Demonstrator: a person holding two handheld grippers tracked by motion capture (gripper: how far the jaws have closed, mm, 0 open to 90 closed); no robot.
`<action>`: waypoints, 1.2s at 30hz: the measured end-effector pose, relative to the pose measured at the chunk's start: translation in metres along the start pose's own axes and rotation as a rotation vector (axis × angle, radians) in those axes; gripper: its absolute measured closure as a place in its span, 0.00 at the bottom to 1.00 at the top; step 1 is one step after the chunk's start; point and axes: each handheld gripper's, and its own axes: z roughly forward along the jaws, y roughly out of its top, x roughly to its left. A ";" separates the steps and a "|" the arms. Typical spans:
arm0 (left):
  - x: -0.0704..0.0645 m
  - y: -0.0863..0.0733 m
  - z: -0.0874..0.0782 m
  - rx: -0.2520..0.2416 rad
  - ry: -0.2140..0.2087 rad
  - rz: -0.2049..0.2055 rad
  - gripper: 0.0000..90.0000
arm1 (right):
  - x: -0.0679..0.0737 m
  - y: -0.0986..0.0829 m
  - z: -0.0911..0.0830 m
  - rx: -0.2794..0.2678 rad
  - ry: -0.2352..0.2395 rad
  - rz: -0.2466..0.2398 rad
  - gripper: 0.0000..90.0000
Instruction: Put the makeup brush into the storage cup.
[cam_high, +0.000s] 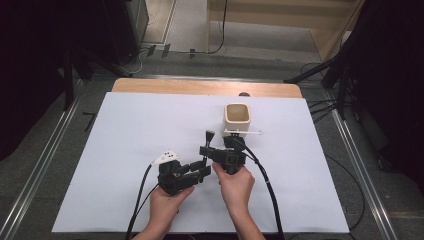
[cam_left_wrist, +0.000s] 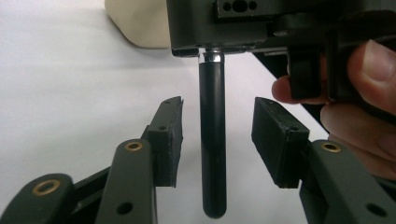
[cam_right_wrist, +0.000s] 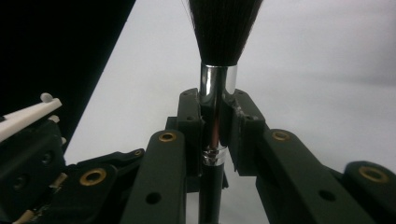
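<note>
Colours on my table
I see a black brush (cam_right_wrist: 217, 93) with a silver ferrule, a cream cup (cam_high: 237, 118), white table cover (cam_high: 125, 150), black grippers.

brush handle (cam_left_wrist: 212, 154): glossy black | ferrule (cam_right_wrist: 217, 88): polished metal | cup (cam_high: 237, 119): matt cream | table cover (cam_high: 125, 150): smooth white

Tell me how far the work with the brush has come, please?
Done: the right tool is shut on the brush at its silver ferrule, lifted off the table. In hand: the left tool stands open, its jaws on either side of the black handle without touching it. Left: probably closing on the handle and perhaps carrying the brush to the beige cup.
</note>
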 end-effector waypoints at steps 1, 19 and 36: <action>0.000 0.001 0.000 0.010 -0.001 0.000 0.56 | -0.001 0.001 0.000 0.003 -0.004 -0.004 0.87; 0.019 0.020 -0.003 0.217 -0.043 -0.021 0.44 | -0.015 0.005 -0.007 0.100 -0.054 -0.149 0.87; 0.030 0.032 -0.013 0.315 -0.062 0.012 0.41 | -0.023 0.011 -0.004 0.147 -0.028 -0.202 0.87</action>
